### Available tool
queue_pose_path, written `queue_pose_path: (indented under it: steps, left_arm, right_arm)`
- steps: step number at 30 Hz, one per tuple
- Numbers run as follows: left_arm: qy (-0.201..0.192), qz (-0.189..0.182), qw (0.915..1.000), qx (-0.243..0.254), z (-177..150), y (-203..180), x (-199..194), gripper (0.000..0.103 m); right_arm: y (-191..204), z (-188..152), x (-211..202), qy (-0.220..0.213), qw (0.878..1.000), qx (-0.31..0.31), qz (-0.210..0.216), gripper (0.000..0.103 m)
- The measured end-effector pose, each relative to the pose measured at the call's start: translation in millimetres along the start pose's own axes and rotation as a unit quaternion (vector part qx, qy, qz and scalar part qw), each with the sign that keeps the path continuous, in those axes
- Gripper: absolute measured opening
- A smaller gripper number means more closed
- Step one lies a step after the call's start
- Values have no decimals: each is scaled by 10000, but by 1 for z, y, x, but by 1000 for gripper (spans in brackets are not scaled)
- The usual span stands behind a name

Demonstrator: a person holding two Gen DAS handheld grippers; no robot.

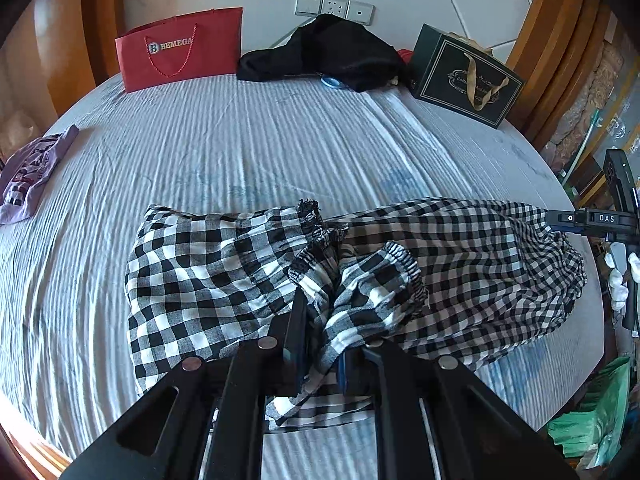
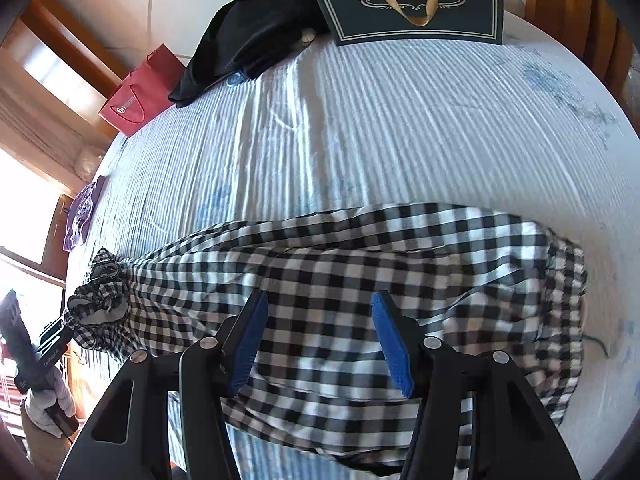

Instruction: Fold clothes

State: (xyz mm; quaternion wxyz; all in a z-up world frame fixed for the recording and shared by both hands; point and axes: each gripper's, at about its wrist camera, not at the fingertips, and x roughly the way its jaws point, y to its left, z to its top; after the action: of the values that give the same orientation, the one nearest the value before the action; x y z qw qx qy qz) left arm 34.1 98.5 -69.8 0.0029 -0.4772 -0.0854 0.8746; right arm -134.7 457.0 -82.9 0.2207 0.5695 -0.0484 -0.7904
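A black-and-white checked garment (image 1: pixel 224 264) lies across the striped bed sheet (image 1: pixel 240 152). My left gripper (image 1: pixel 320 364) is shut on a bunched fold of its cloth near the elastic waistband (image 1: pixel 384 268). In the right wrist view the same garment (image 2: pixel 360 264) stretches from left to right under my right gripper (image 2: pixel 320 344), which hovers open just above the cloth with its blue pads (image 2: pixel 394 344) apart and nothing between them. The right gripper also shows at the right edge of the left wrist view (image 1: pixel 560 218), and the left gripper shows at the garment's gathered end (image 2: pixel 64 328).
A red paper bag (image 1: pixel 180 48), a black garment (image 1: pixel 324 54) and a dark gift bag (image 1: pixel 464 72) stand along the far edge by the wall. A purple shirt (image 1: pixel 32 168) lies at the left edge. A green bag (image 1: pixel 592 412) sits beyond the bed's right side.
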Motion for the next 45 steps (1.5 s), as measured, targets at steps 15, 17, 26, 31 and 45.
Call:
queue_pose_path:
  steps: [15, 17, 26, 31, 45]
  left_arm:
    - [207, -943, 9926, 731, 26, -341, 65, 21]
    - [536, -844, 9918, 799, 14, -345, 77, 45]
    - [344, -548, 9979, -23, -6, -219, 13, 78]
    - [262, 505, 9960, -695, -3, -108, 11, 78]
    - [758, 150, 9921, -989, -14, -5, 75, 78]
  right_arm:
    - [-197, -4, -85, 117, 9989, -332, 322, 54]
    - [-208, -11, -85, 184, 9985, -253, 455, 54]
    - [-183, -32, -87, 363, 9920, -202, 1189, 57]
    - [-144, -38, -78, 622, 9823, 141, 1762, 69]
    - [-28, -51, 0, 1095, 9927, -180, 479, 23]
